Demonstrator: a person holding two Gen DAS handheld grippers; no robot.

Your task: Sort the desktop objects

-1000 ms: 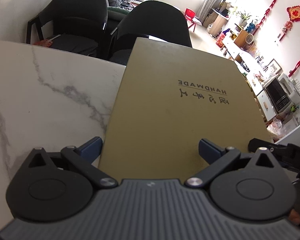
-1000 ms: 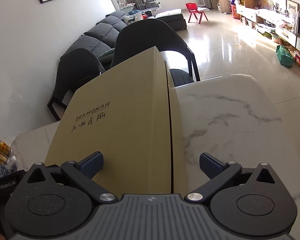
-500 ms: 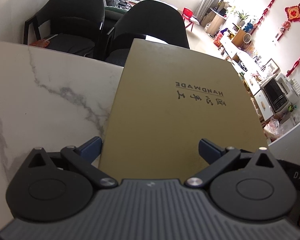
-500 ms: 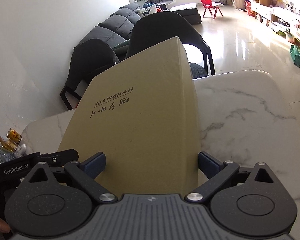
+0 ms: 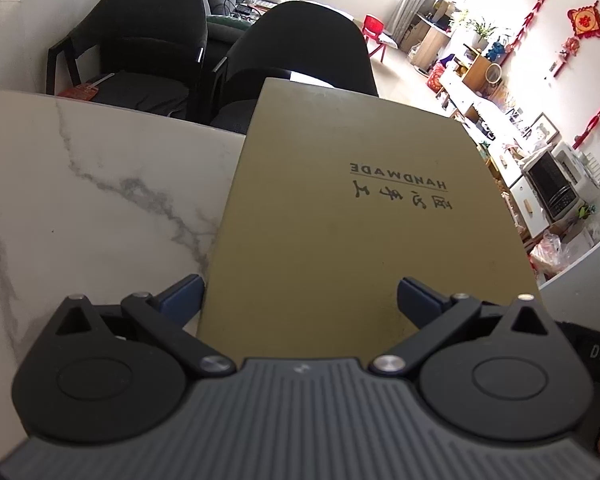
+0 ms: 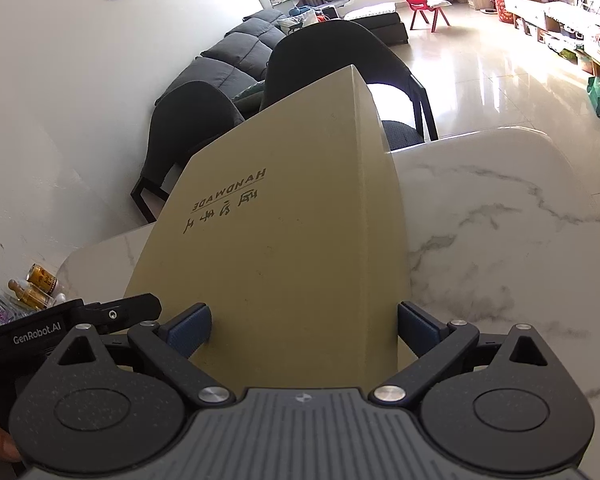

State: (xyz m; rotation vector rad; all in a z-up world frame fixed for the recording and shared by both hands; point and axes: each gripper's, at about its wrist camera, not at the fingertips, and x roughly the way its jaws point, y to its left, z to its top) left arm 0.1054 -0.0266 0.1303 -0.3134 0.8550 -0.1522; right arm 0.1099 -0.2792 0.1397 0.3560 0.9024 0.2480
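Observation:
A tan cardboard box [image 5: 340,208] printed "HANDMADE" lies flat on the white marble table [image 5: 80,184]. My left gripper [image 5: 298,294] is open at the box's near left corner, with one blue fingertip [image 5: 182,296] beside the left edge and the other over the lid. In the right wrist view the same box [image 6: 284,220] fills the middle. My right gripper [image 6: 304,322] is open at its near right corner, one fingertip over the lid and one fingertip [image 6: 418,322] beside the right side. Neither grips the box. The left gripper's body [image 6: 60,328] shows at that view's left.
Two black chairs [image 5: 148,52] [image 5: 304,40] stand behind the table's far edge. Small bottles and a can [image 6: 36,288] sit at the table's left end. Bare marble [image 6: 500,240] stretches to the right of the box. A grey sofa [image 6: 228,56] lines the wall.
The right gripper has shifted left over the box, so the side face with its lid seam shows much narrower now. The left gripper has barely moved. Both stay open.

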